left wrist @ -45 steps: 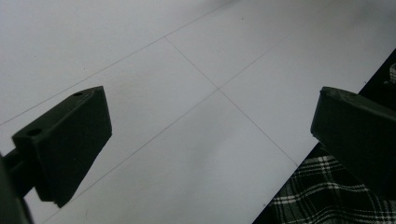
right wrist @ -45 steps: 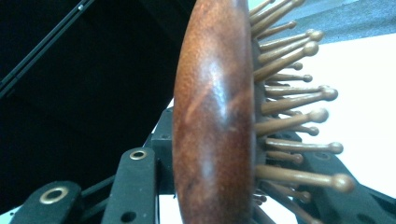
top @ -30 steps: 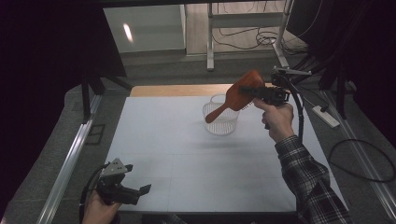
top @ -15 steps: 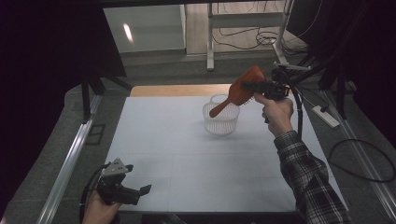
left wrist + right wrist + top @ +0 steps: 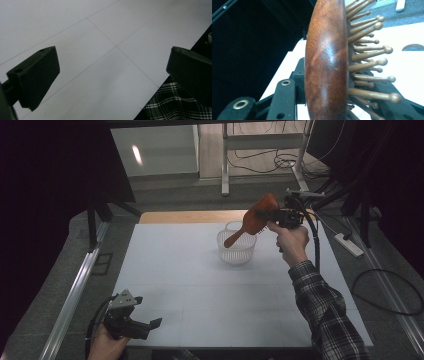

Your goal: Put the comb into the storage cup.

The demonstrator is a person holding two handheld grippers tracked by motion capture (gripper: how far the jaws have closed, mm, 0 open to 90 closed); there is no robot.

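My right gripper (image 5: 270,215) is shut on the oval head of a brown wooden hairbrush (image 5: 256,219), raised over the back right of the table. The brush's handle slants down to the left, and its tip hangs at the rim of a small white mesh basket (image 5: 236,251). In the right gripper view the brush head (image 5: 325,62) stands edge-on between the two black jaws, with its ball-tipped wooden bristles (image 5: 369,47) pointing right. My left gripper (image 5: 151,329) rests low at the table's front left corner. It is open, with bare white table (image 5: 100,50) between its jaws.
The white table top (image 5: 200,290) has a wooden strip (image 5: 190,216) along its far edge. A plaid sleeve (image 5: 325,315) reaches in from the front right, and plaid cloth (image 5: 175,107) lies below the table's edge. Cables and a power strip (image 5: 348,245) lie on the floor at the right.
The right hand and the brush rose slightly over the basket, then settled back a little. The left gripper has stayed where it was.
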